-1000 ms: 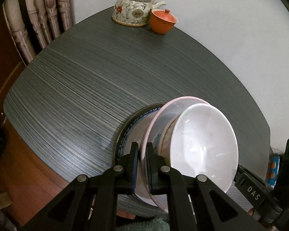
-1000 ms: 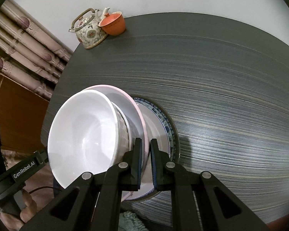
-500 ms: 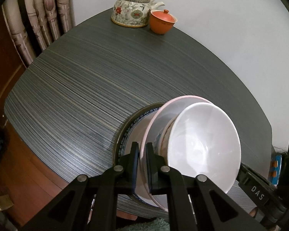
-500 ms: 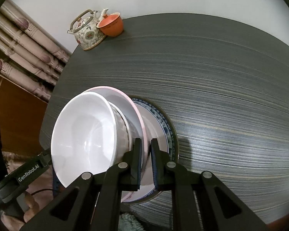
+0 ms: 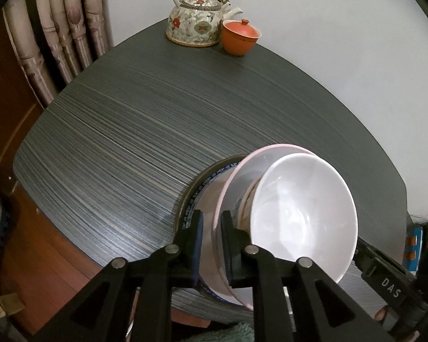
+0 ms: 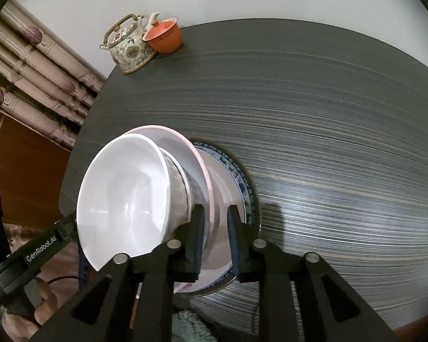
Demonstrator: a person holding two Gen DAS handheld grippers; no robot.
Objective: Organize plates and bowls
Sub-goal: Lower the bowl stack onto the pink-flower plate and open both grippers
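We see our left gripper (image 5: pixel 212 239) with its jaws slightly parted around the pink-rimmed plate (image 5: pixel 242 171), which carries a white bowl (image 5: pixel 302 216) above a blue-patterned plate (image 5: pixel 202 188) on the table (image 5: pixel 157 119).

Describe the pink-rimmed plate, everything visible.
The pink-rimmed plate looks like glossy ceramic, with a white face and a thin pale pink edge. It sits on the blue-patterned plate near the table's front edge, carrying a stack of bowls with a white bowl on top. The left gripper and right gripper each straddle its rim, fingers slightly apart from it.
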